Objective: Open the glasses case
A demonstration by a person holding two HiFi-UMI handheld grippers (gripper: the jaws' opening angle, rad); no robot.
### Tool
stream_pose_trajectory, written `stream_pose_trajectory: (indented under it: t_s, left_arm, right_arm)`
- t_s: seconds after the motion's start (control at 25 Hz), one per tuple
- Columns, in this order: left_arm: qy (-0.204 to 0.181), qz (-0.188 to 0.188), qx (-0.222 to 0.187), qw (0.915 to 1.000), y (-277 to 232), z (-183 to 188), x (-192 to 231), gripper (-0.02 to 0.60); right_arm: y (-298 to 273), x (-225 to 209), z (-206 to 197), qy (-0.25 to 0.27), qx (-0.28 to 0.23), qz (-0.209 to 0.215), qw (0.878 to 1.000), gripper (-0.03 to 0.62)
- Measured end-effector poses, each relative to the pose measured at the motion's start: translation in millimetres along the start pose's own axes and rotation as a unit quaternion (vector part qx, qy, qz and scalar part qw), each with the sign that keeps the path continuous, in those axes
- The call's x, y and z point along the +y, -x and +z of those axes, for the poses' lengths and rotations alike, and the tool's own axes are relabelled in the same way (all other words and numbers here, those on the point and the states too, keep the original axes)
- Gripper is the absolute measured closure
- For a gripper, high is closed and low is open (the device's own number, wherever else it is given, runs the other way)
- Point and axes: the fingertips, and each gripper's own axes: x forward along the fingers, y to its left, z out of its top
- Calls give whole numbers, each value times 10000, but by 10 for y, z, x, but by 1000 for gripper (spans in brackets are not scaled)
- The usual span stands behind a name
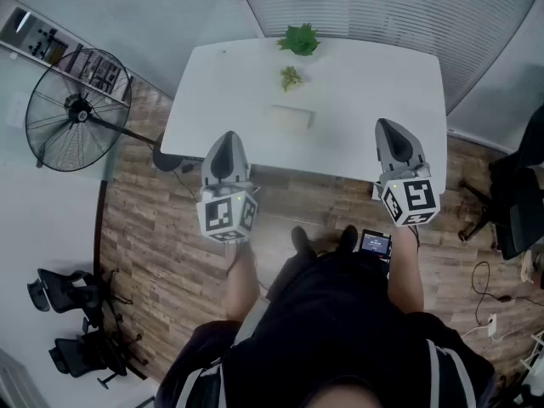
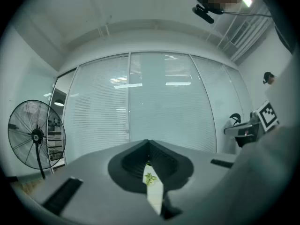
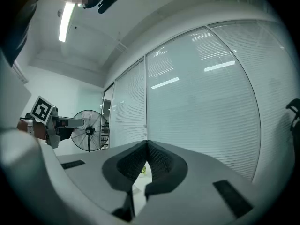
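Note:
The glasses case (image 1: 293,116) is a pale, flat box lying near the middle of the white table (image 1: 374,83). I hold both grippers level in front of the table's near edge, well short of the case. My left gripper (image 1: 226,143) is shut with nothing in it, and its tip reaches just over the table's edge. My right gripper (image 1: 393,130) is also shut and empty, over the table's near right part. In the left gripper view the closed jaws leave a slit that shows only a small plant (image 2: 150,177) on the white top. The case cannot be made out in either gripper view.
Two small green plants (image 1: 299,39) (image 1: 291,78) stand on the table beyond the case. A standing fan (image 1: 76,109) is at the left, office chairs (image 1: 72,313) at the lower left, and a dark chair (image 1: 518,202) at the right. Glass walls with blinds run behind the table.

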Motion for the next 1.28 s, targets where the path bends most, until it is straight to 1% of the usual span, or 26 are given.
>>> stream_pose_trajectory:
  t_s: [0.36, 0.52, 0.64, 0.76, 0.88, 1.08, 1.28]
  left_arm:
    - [-5, -146, 60, 9999, -1, -49, 62, 581]
    - [4, -135, 116, 9998, -18, -67, 32, 581]
    - [-63, -124, 163, 9998, -46, -54, -39, 581]
    - [-186, -122, 244, 9995, -57, -48, -117, 581]
    - [-232, -164, 342, 9990, -59, -79, -134, 581]
    - [-136, -275, 449, 9985, -191, -302, 46, 581]
    - [-52, -471, 359, 9982, -469, -407, 392, 581]
  right_arm:
    - [-80, 179, 52, 17, -69, 61, 10000, 579]
    - [-54, 163, 72, 78, -67, 68, 9999, 579]
    - [-15, 89, 51, 41, -74, 125, 9999, 579]
    - [11, 42, 30, -63, -167, 280, 9994, 579]
    - [-22, 30, 4, -185, -261, 285, 9991, 579]
    - [-240, 142, -119, -200, -172, 274, 9993, 579]
    - [-637, 331, -109, 75, -6, 155, 9999, 579]
